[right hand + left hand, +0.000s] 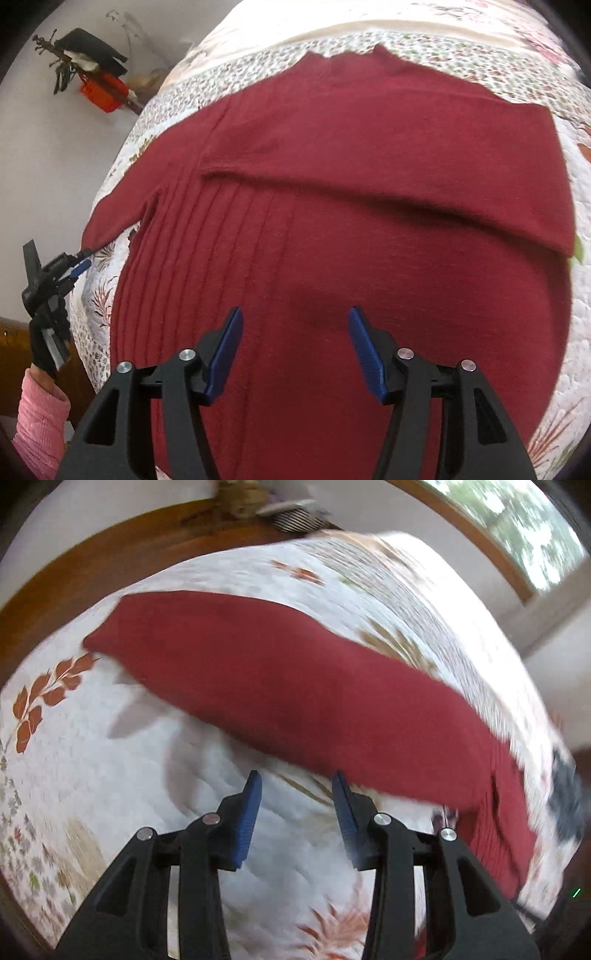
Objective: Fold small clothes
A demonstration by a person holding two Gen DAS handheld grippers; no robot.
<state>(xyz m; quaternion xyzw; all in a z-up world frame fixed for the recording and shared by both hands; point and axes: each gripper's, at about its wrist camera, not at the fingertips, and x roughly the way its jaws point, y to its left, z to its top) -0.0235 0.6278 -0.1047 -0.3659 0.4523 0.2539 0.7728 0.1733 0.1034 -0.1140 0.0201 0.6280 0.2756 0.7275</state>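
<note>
A: Where's the sweater [332,206]?
B: Spread flat on the quilt [110,775], one sleeve [258,672] stretching from ten toward four o'clock.
A: And the grippers?
B: Left gripper [297,801] spread wide, empty, over the quilt. Right gripper [295,350] likewise wide, above the sweater's body.

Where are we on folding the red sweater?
One fold looks done: a flap lies across the red sweater. Nothing is in hand: left tongs and right tongs both hang open. One sleeve stretches unfolded over the quilt.
</note>
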